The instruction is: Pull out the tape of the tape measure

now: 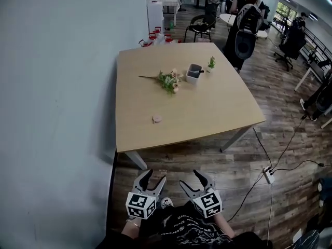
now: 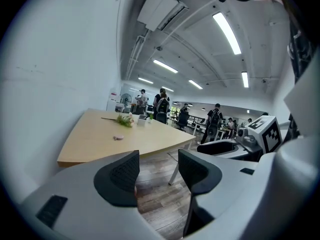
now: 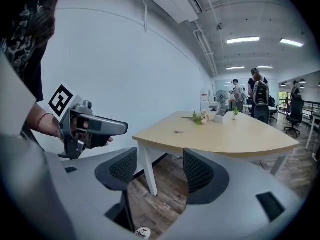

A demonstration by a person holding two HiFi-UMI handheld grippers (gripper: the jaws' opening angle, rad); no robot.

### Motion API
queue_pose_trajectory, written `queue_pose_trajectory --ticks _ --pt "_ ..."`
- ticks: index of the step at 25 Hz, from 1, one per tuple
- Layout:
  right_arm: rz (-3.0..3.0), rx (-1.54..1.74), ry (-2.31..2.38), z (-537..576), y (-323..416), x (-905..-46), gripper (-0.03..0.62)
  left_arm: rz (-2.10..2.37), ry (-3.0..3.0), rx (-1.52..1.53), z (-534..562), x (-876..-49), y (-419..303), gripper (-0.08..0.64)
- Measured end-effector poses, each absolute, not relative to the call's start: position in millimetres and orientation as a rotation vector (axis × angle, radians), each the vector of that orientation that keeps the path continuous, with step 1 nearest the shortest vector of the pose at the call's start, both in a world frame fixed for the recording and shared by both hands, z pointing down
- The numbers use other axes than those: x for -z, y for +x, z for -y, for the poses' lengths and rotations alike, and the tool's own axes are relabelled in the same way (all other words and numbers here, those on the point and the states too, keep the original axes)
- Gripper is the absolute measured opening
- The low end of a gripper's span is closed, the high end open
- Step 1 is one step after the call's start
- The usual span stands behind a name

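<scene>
Task judged not begun: left gripper [image 1: 154, 178] and right gripper [image 1: 191, 179] held low at body, well apart from table [image 1: 218, 113]. Jaws of each spread, nothing between, likely readied for grasp. Presumed tape measure [image 1: 156, 119], small pinkish disc, seen lying untouched near table's front edge.

The desk [image 1: 218, 113] stands with its left side along the wall [image 1: 52, 87]. On it the tape measure [image 1: 157, 119] lies alone at the near left. Farther back lies a flower sprig [image 1: 168, 80], with a small box [image 1: 194, 72] just to its right and a potted plant [image 1: 211, 63] right of that, towards the far edge. Nearer than the desk, over the floor [image 1: 233, 162], the left tongs [image 1: 155, 175] are just beside the right tongs [image 1: 190, 177]. A power strip [image 1: 268, 175] lies on the floor at the right.
</scene>
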State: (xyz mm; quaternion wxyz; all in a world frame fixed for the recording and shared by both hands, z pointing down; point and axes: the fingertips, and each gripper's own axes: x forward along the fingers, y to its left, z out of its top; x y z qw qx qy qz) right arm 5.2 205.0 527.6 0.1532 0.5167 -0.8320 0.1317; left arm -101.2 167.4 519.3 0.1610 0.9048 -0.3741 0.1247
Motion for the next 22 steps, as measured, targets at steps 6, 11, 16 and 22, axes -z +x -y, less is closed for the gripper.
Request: queue_pose_trajectory --ticks 6,11,16,22 --pt "2.38 -0.384 1.448 -176 -9 -534 0.305 1.104 2.532 -0.333 -139 -527 -120 0.242" --pt "2.401 -0.392 1.407 -141 -10 -540 0.305 1.154 2.498 -0.331 -112 -535 -125 0.242" --pt "2.432 -0.368 1.335 -92 -8 -542 0.305 1.215 2.451 -0.326 -72 -538 -125 0.242" --pt "2.474 -0.338 1.227 -30 3 -542 0.305 1.291 2.369 -0.308 -16 -535 -114 0.242"
